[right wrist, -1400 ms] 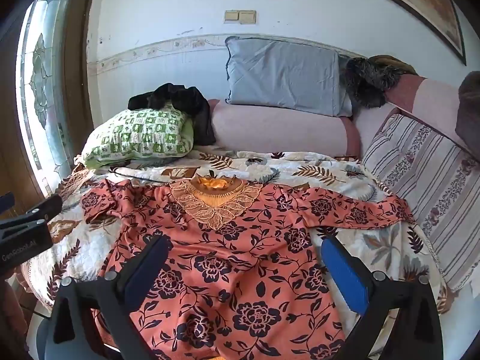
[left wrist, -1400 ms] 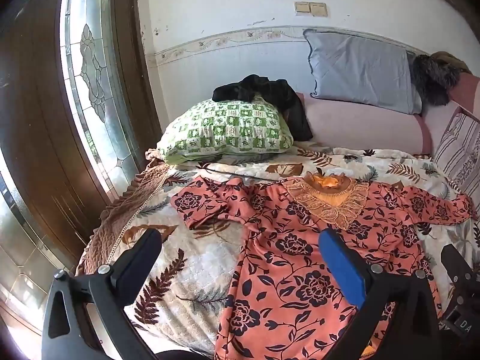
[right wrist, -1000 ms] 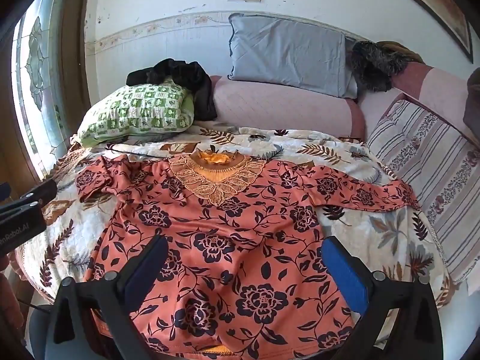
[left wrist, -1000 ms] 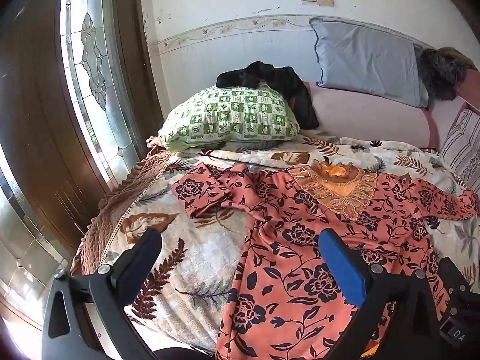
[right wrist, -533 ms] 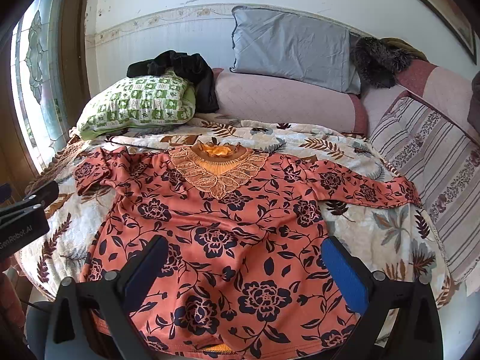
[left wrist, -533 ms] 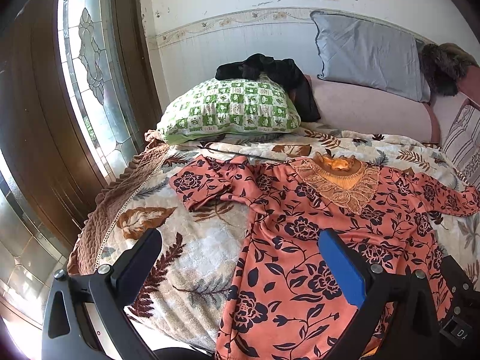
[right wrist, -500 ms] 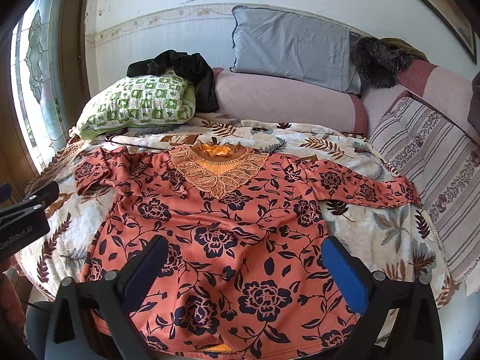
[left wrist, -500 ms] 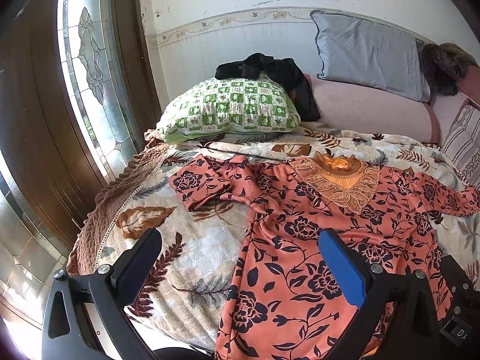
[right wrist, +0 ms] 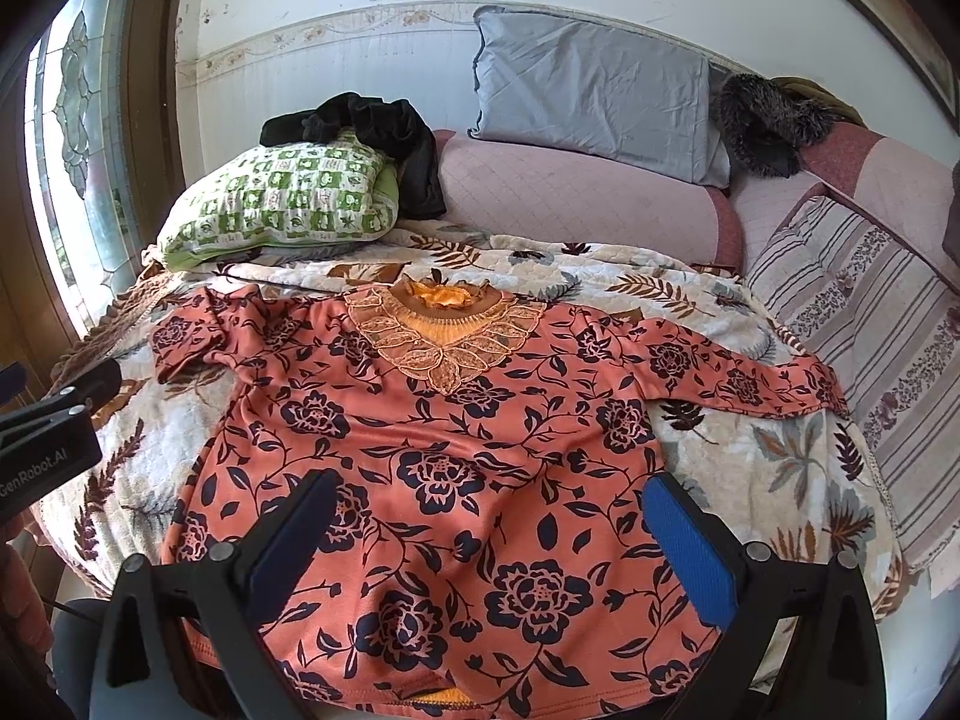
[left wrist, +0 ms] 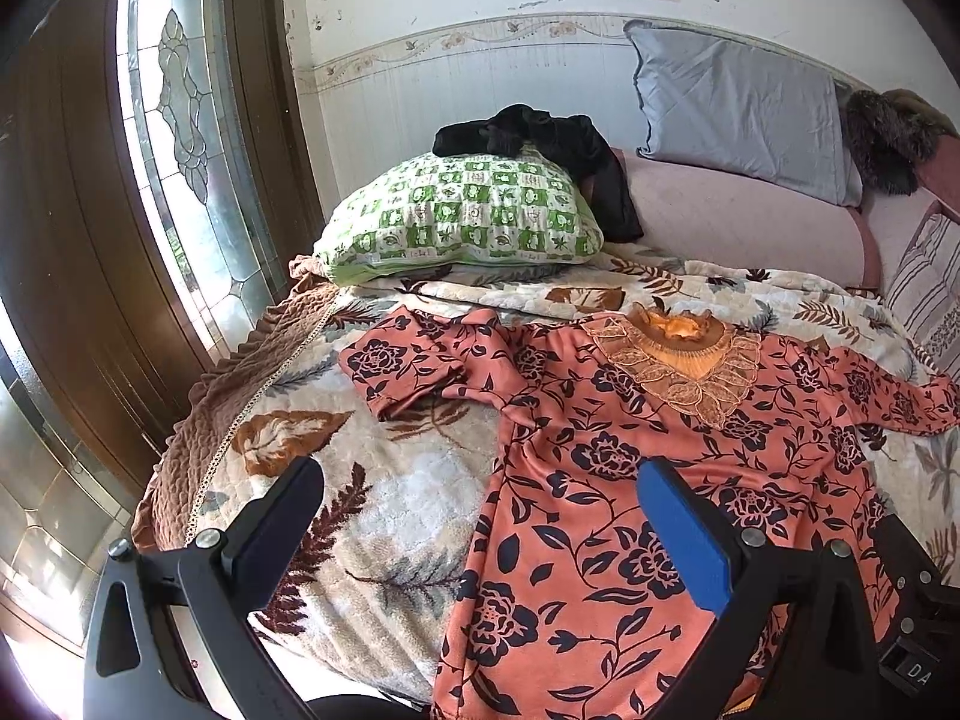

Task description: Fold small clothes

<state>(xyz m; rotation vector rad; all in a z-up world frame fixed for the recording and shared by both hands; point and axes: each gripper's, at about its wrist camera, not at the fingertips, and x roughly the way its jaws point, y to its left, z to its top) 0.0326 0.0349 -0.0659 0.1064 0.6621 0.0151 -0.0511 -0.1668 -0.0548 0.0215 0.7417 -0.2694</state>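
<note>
Both grippers (left wrist: 480, 516) (right wrist: 492, 522) edged apparently closer over blouse (right wrist: 456, 450); blouse unmoved, jaws unchanged.

Pretty bright on my feeds, daylight pouring in through the leaded window (left wrist: 174, 120) at left, slightly blown out. Shadows soft. Heavy fisheye bending, dark vignetted corners.

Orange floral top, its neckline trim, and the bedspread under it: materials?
Orange floral top: looks like a thin, matte knit, probably jersey; it drapes in soft ripples and has a stitched hem. Neckline trim: openwork lace in leaf shapes over a ribbed orange collar. Bedspread: appears a plush, fleecy quilted fabric with a fuzzy nap and leaf print. Fibre content cannot be told.
</note>
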